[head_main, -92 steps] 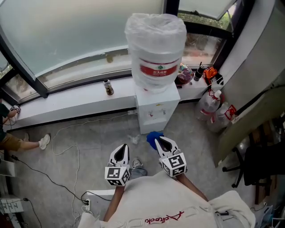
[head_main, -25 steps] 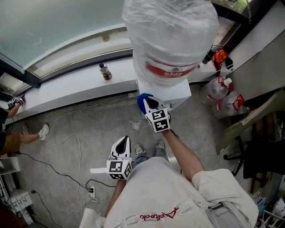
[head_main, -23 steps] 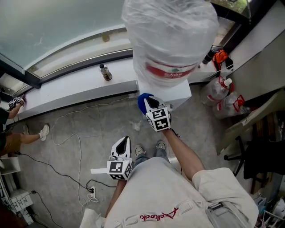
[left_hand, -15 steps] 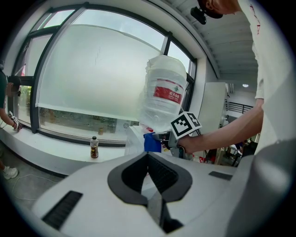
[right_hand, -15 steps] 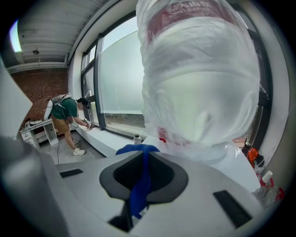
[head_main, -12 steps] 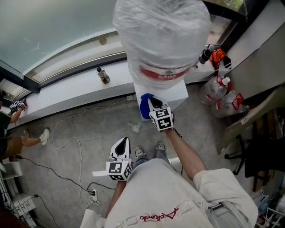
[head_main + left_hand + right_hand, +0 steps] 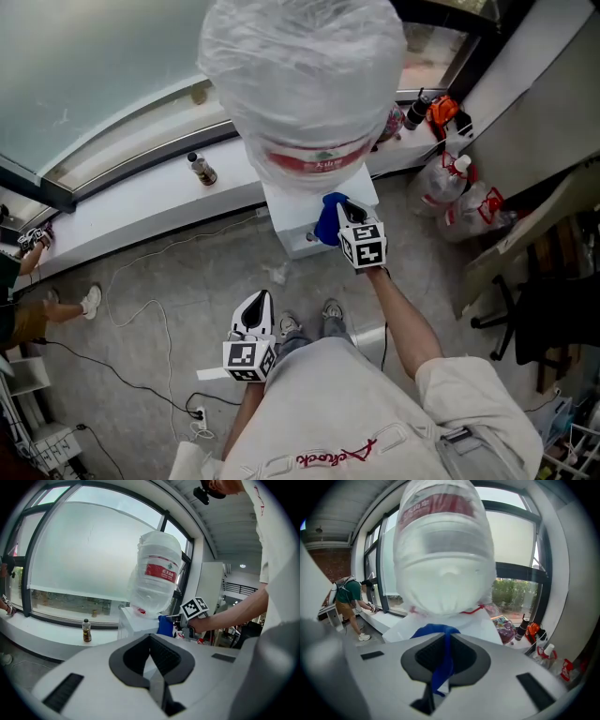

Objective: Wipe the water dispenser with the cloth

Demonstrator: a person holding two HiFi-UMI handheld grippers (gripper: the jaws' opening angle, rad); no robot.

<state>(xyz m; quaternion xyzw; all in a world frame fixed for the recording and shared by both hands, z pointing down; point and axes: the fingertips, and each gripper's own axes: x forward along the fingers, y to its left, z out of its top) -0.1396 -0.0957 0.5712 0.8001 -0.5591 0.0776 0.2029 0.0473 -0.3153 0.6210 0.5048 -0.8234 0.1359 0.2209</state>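
The white water dispenser [image 7: 290, 212] stands against the window sill and carries a large plastic-wrapped bottle [image 7: 300, 84]. My right gripper [image 7: 343, 210] is shut on a blue cloth [image 7: 329, 216], which rests against the front right edge of the dispenser's top. In the right gripper view the cloth [image 7: 437, 633] bunches on the white top [image 7: 485, 623] just under the bottle [image 7: 445, 550], with a strip running back between the jaws. My left gripper [image 7: 255, 307] hangs low and shut, holding nothing. From the left gripper view, the dispenser [image 7: 133, 620] and cloth [image 7: 165, 625] lie ahead.
A small brown bottle [image 7: 199, 169] stands on the sill [image 7: 141, 202]. Cables [image 7: 141, 309] trail over the floor. Bagged plastic bottles [image 7: 459, 202] and an orange item [image 7: 441, 111] sit right of the dispenser. A person [image 7: 349, 597] stands at the far left. A chair [image 7: 544, 328] is at right.
My right gripper rose with the blue cloth from in front of the dispenser to its top, then slid rightward along the front edge. The left gripper stayed low.
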